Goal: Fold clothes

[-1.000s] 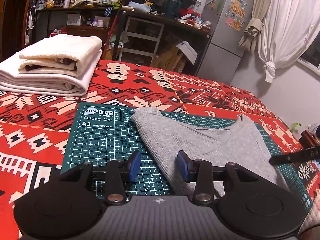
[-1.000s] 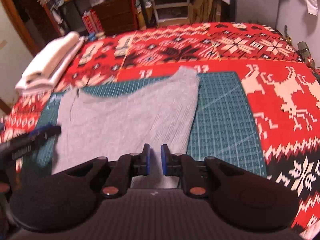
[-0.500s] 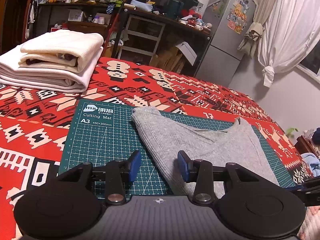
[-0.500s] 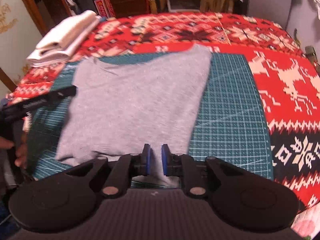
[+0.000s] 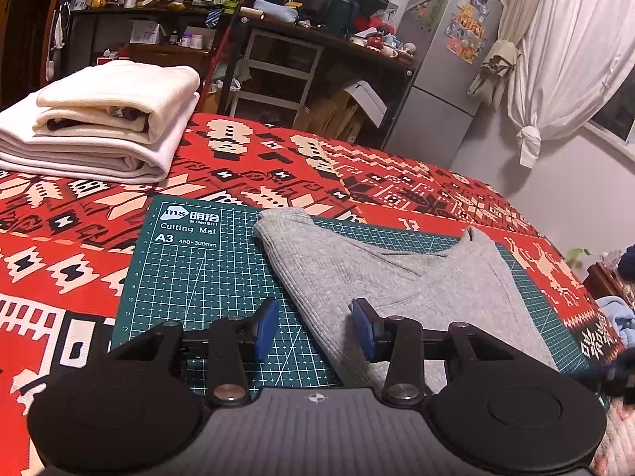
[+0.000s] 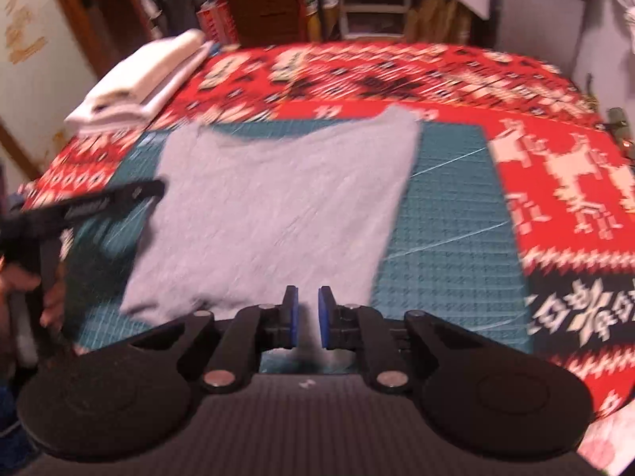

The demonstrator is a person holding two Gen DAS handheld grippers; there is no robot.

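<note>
Left wrist view, from left to right: a stack of folded white and cream clothes [image 5: 99, 127] sits at the far left on the red patterned blanket [image 5: 59, 230], well apart from the green cutting mat [image 5: 190, 277] that lies on the blanket nearer the camera. On the bare left part of the mat hangs the left gripper [image 5: 313, 327], its blue pads set wide apart and holding nothing; one pad is over the mat's grid, the other over the near edge of the grey garment [image 5: 397, 281]. That garment lies flat on the middle and right of the mat, with its V-shaped neckline towards the far side. Beyond the bed stand cluttered shelves, then a grey fridge [image 5: 440, 67] and a tied white curtain [image 5: 555, 51] at the right.

Right wrist view, blurred by motion: at the far left a hand [image 6: 24, 289] grips the left gripper's handle, and one black finger [image 6: 115, 196] of that tool reaches over the garment's left edge. The folded stack [image 6: 147, 75] lies up left on the blanket [image 6: 575, 182]. The grey garment [image 6: 278, 206] covers the left and middle of the mat [image 6: 448, 238], whose right strip is bare. The right gripper [image 6: 307, 321] is low at centre, its pads nearly together with a narrow gap, gripping nothing, just at the garment's near edge
</note>
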